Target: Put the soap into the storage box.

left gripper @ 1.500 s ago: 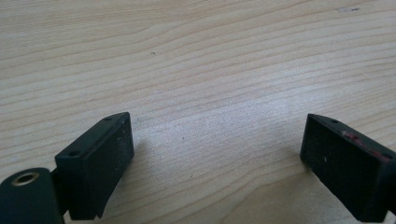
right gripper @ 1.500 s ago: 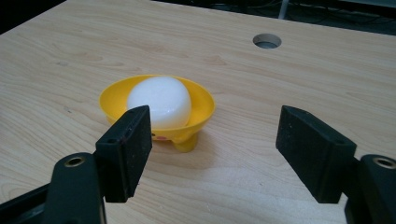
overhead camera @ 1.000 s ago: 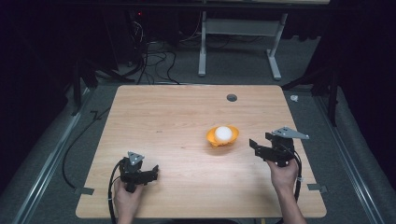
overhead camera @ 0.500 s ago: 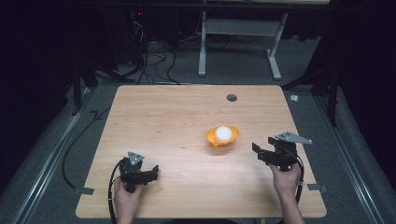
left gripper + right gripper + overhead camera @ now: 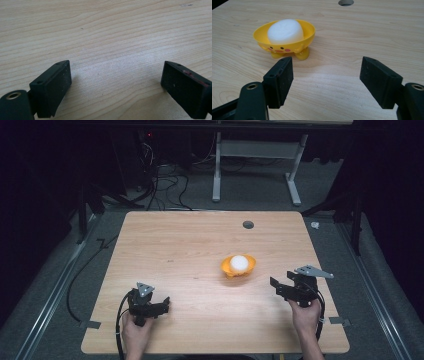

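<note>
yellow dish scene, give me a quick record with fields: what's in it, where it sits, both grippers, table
dish: yellow dish on small feet with a face printed on its side, upright on the table
contents: white soap bar lying inside the dish
position: right of the table's middle, nearer the right gripper
right gripper: right gripper open, apart from the dish, jaws pointing toward it
left gripper: left gripper open, nothing between the jaws, over bare wood at the near left
table: wooden table with a round hole near the far edge

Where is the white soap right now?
In the high view, the white soap sits in the yellow dish right of the table's middle, ahead-left of the right gripper.
</note>
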{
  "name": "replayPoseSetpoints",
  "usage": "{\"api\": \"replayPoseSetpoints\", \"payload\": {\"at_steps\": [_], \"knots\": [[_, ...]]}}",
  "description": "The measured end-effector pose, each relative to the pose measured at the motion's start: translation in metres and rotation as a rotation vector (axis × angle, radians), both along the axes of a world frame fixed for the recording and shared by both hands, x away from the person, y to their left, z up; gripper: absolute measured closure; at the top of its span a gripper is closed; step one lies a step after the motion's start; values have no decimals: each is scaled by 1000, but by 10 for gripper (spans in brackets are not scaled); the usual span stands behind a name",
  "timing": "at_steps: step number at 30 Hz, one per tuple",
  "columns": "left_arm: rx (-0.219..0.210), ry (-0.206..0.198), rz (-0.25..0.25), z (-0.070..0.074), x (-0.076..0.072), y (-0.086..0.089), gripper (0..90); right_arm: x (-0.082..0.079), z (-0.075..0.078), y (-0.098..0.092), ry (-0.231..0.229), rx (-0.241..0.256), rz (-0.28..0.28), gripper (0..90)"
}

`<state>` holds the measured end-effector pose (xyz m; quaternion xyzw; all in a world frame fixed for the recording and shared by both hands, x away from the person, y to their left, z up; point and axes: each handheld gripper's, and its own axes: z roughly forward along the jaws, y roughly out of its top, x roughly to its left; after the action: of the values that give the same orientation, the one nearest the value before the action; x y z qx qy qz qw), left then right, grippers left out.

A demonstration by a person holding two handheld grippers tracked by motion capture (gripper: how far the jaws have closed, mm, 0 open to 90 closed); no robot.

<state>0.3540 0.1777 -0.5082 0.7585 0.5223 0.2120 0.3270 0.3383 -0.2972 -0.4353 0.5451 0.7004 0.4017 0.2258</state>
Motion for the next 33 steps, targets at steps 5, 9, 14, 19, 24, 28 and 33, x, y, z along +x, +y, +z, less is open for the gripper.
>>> {"api": "replayPoseSetpoints", "payload": {"at_steps": [5,9,14,19,24,28,33], "knots": [[0,0,0,0,0,0,99,-1,-4,1,7,0,1,276],[0,0,0,0,0,0,99,-1,-7,2,17,3,1,276],[0,0,0,0,0,0,99,-2,-12,4,26,4,8,278],[0,0,0,0,0,0,99,-5,-16,8,28,2,14,286],[0,0,0,0,0,0,99,-4,-21,10,42,-3,22,287],[0,0,0,0,0,0,99,-4,-24,12,53,-5,23,286],[0,0,0,0,0,0,99,-3,-28,14,70,-12,22,286]]}}
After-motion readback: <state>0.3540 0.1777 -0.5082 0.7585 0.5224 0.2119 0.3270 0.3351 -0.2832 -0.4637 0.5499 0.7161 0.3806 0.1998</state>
